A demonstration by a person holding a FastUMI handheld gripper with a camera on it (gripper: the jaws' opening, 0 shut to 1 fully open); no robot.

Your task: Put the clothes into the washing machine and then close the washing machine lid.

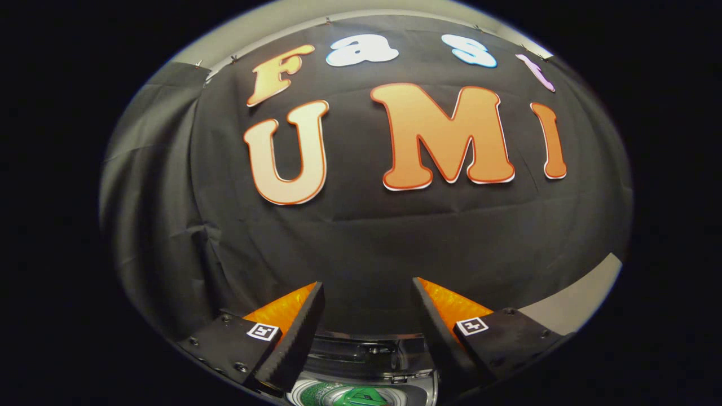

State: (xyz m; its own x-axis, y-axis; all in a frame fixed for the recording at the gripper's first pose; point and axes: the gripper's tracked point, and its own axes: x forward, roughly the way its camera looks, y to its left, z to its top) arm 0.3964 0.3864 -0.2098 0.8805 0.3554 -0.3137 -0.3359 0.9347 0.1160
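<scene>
You are holding the tongs (368,288) spread wide and gripping nothing; below, between the fingers, the washing machine (366,366) is showing green clothes (355,396) inside.

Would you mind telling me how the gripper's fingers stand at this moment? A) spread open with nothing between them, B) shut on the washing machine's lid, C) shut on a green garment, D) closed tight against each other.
A: the gripper has its fingers spread wide apart with only the black cloth wall behind the gap, while the green item lies low down in the washing machine.
</scene>
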